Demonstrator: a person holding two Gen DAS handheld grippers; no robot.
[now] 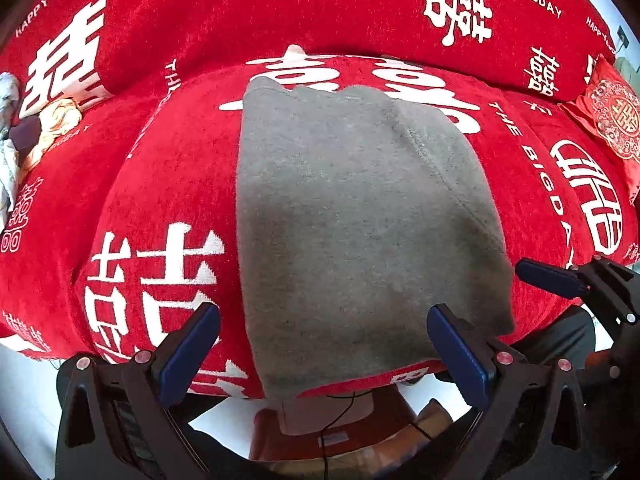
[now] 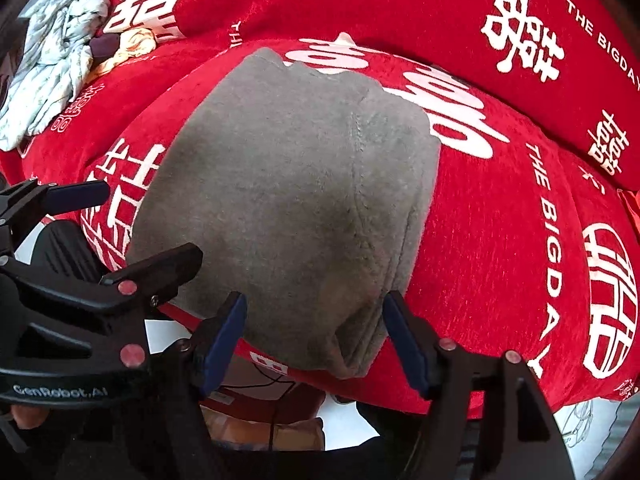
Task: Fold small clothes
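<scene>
A grey knit garment (image 1: 352, 216) lies folded lengthwise on the red sofa seat (image 1: 160, 184), its near end hanging over the front edge. It also shows in the right wrist view (image 2: 288, 200). My left gripper (image 1: 324, 348) is open, its blue pads straddling the garment's near end without touching it. My right gripper (image 2: 316, 344) is open around the garment's near right corner, where the folded layers bunch. The right gripper also shows in the left wrist view (image 1: 568, 280), and the left gripper shows in the right wrist view (image 2: 100, 232).
The red cover with white lettering spans the seat and backrest (image 2: 360, 4). A pile of pale and yellow clothes (image 2: 60, 64) lies at the far left. A red embroidered cushion (image 1: 612, 120) sits at the right. Below the seat edge are a cable and orange-brown objects (image 2: 272, 412).
</scene>
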